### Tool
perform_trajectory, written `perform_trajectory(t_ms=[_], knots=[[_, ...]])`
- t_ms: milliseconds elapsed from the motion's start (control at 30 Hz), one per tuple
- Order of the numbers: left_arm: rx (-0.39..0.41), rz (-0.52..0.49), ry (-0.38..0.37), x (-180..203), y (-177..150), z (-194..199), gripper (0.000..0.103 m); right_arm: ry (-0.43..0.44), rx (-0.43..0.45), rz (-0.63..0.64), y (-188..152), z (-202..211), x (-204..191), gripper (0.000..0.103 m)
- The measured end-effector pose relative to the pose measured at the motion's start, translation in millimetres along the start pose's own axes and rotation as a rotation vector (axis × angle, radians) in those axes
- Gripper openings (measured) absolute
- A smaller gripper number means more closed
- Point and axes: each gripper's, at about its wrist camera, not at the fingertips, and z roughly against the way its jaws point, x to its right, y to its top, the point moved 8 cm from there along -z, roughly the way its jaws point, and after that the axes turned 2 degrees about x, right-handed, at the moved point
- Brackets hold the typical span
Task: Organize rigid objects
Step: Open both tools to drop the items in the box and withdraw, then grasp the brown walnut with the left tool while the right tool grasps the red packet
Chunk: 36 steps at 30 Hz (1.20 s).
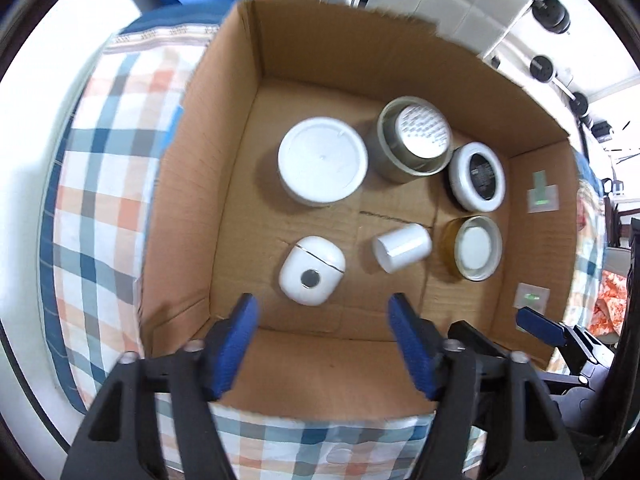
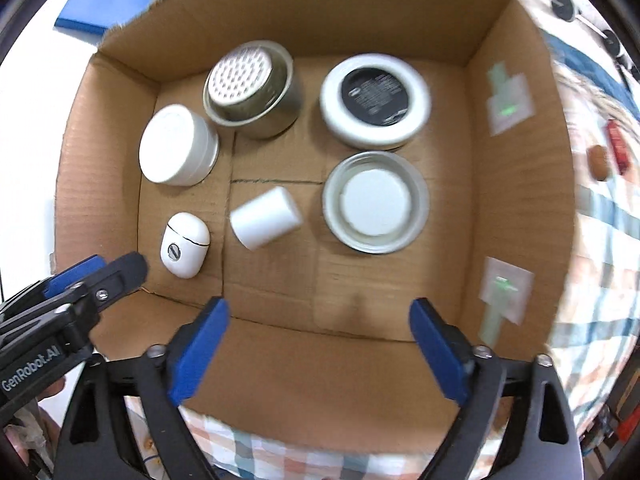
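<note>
Inside cardboard box (image 1: 240,128), white earbud case (image 1: 311,270) just ahead of left gripper (image 1: 322,312), wide; right gripper (image 2: 318,312) wide, empty

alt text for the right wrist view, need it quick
An open cardboard box seen from above holds six items: white jar, metal tin, black-labelled white tub, earbud case, white cylinder on its side, shallow tin. The open right gripper hovers empty at the near wall.

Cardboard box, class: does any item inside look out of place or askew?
Yes. The small white cylinder lies tipped on its side near the middle of the cardboard box, while the jars and tins around it sit flat. Both grippers hover open, holding nothing.
</note>
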Motion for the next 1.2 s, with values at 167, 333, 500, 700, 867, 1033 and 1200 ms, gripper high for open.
perform_trajectory(t_ms=[167,333,500,700,867,1033,1200], knots=[[0.071,-0.007,0.008,3,-8,32,0.091,-0.003,0.060,-0.005,-11,35,18,0.099],[0.116,-0.038,0.022,13,-15,61,0.102,-0.004,0.109,0.007,-34,84,10,0.102],[0.175,-0.068,0.059,26,-22,87,0.103,-0.004,0.162,0.025,-49,109,11,0.102],[0.224,-0.080,0.069,36,-36,110,0.103,-0.013,0.206,0.054,-63,139,14,0.103],[0.245,-0.092,0.068,51,-45,123,0.103,0.029,0.208,0.066,-71,151,17,0.103],[0.272,-0.123,0.068,80,-44,135,0.103,0.061,0.219,0.052,-73,162,35,0.103],[0.291,-0.189,0.051,133,-37,136,0.103,0.057,0.228,0.000,-70,173,87,0.103]])
